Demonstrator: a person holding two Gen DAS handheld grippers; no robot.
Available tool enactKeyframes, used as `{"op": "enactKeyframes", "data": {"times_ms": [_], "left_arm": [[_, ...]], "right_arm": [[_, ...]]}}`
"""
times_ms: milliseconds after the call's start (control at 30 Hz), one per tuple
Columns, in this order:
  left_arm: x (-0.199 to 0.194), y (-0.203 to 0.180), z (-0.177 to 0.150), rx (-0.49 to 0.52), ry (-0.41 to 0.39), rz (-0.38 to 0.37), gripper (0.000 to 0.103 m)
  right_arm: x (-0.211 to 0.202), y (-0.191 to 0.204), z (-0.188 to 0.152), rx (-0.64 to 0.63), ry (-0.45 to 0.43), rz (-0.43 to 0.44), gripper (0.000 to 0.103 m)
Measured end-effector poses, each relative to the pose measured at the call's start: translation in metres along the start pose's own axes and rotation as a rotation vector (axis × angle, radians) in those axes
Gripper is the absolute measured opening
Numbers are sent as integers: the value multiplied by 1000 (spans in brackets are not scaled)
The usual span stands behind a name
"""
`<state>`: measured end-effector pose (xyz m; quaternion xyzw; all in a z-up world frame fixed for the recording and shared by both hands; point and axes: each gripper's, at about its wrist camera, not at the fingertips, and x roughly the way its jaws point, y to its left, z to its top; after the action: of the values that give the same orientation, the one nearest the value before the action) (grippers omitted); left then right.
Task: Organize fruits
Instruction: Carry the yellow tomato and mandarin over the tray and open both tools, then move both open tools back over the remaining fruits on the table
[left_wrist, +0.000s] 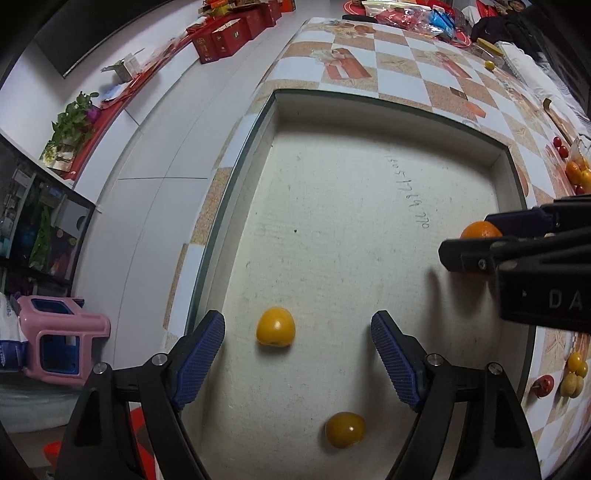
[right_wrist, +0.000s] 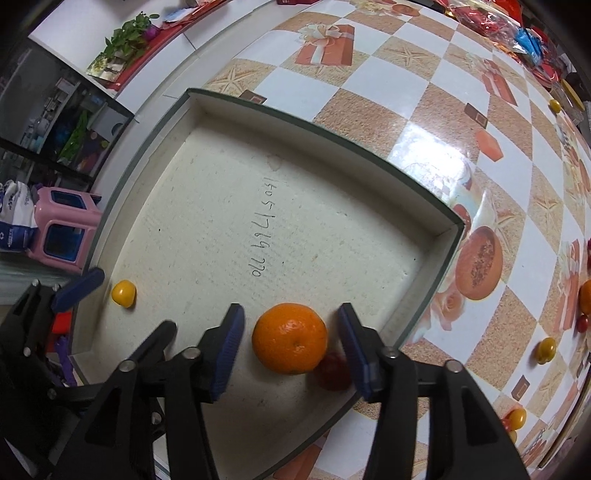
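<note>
The left gripper is reaching forward and down over the shallow white cardboard box, which is sitting on the counter covered in a checked orange-and-white oilcloth. Its blue ribbed fingers are spread wide and are touching nothing; a small round yellow fruit is lying on the box floor between them, nearer the left finger, and a second yellow fruit is resting closer to the camera. The right gripper is pointing down into the box near its right-hand corner, its jaws parted around a round orange mandarin that is sitting on the box floor; slim gaps are showing on both sides, so the pads are not pressing it. A small red fruit is lying just beside the mandarin, against the right finger. More yellow and red fruits are lying scattered on the counter toward its right edge.
</note>
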<state>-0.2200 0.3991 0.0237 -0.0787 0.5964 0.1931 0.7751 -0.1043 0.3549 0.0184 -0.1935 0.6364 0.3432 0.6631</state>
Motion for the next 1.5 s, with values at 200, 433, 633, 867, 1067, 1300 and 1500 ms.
{"op": "enactKeyframes", "data": {"times_ms": [200, 433, 633, 867, 1067, 1300, 1500], "left_arm": [[-2, -3, -3, 0, 11, -5, 82], [-7, -3, -7, -15, 29, -24, 83], [-11, -11, -10, 4, 40, -29, 83], [-19, -30, -10, 35, 52, -39, 83], [-27, -52, -10, 84, 44, -51, 83], [-36, -76, -8, 137, 39, -74, 83], [-43, -100, -9, 186, 29, -90, 83]], "right_arm": [[-17, -6, -1, 9, -40, 43, 94], [-42, -20, -13, 27, -97, 21, 94], [-57, -36, -36, 74, -113, 29, 103], [-68, -51, -69, 94, -100, 5, 103], [-73, -72, -96, 148, -93, -8, 103], [-82, -100, -131, 222, -90, -23, 103], [-86, -128, -167, 302, -80, -43, 103]]}}
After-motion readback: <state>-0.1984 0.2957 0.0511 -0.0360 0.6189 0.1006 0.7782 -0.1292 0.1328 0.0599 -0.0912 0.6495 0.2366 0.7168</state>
